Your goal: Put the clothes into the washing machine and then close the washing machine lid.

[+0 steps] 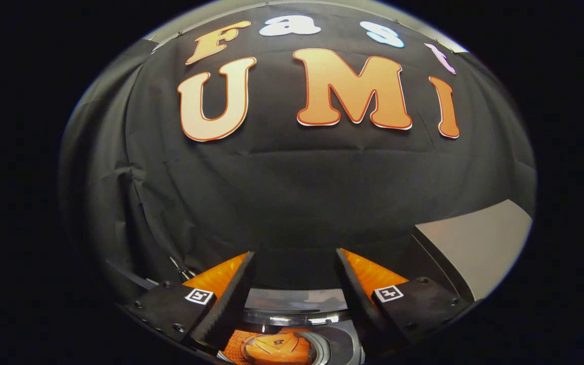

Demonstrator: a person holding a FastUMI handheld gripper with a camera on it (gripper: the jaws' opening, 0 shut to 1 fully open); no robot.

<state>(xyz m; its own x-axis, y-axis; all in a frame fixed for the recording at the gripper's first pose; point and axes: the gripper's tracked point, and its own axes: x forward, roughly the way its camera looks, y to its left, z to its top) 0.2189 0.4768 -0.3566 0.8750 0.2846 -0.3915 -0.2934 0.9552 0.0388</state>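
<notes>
Between the two fingers, at 6 o'clock in the gripper view, the washing machine point(297, 317) shows as a curved glossy rim with a grey panel behind it. Orange clothes point(274, 349) lie just below that rim, low between the finger bases; whether they sit fully inside the drum cannot be told.

The gripper point(294, 261) is spread wide. Its left finger point(231, 299) stands at 7 o'clock and its right finger point(355, 294) at 5 o'clock, ribbed black pads facing inward, orange backing outside. Nothing is pressed between them; the tips stand against the black cloth wall point(292, 203) beyond.

A light grey flat panel point(479, 243) with a dark edge rises at 4 o'clock, beside the right finger. It may be the machine's raised lid, but this cannot be confirmed.
</notes>
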